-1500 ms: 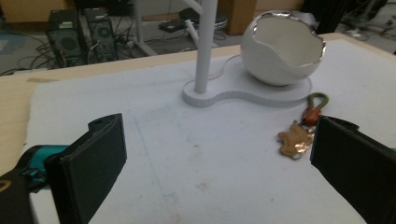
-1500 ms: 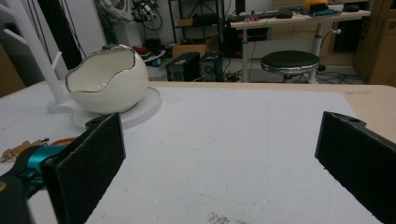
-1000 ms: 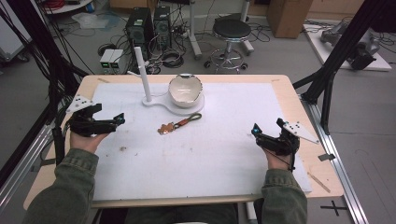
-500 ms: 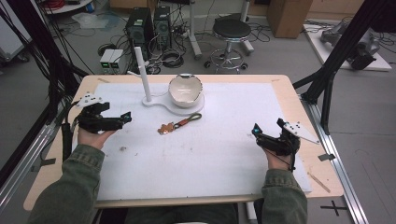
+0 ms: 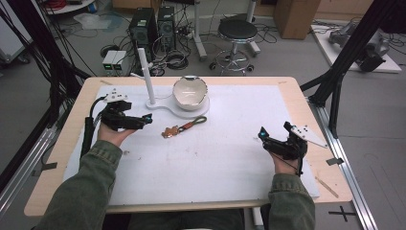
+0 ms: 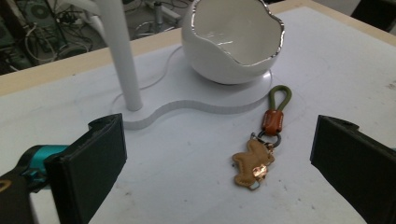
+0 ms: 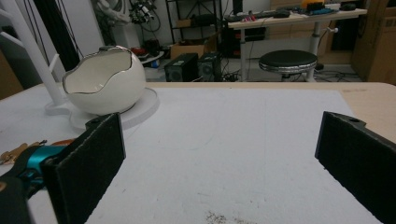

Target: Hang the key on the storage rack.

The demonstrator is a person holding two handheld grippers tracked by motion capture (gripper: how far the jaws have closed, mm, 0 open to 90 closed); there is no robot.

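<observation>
Left tool (image 5: 143, 118), jaws spread, has advanced toward the keychain (image 5: 184, 128) (long axis diagonal, green loop toward the bowl (image 5: 190, 92)); right tool (image 5: 265, 137) unchanged, released.

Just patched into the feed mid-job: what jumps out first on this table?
The white egg-shaped bowl with a jagged silver rim stands out, sitting on a white stand with an upright post at the far middle of the table. Just in front of it lies a keychain with a tan leather charm and a green loop. The left gripper points at it, jaws open; the right gripper waits open at the right.
</observation>
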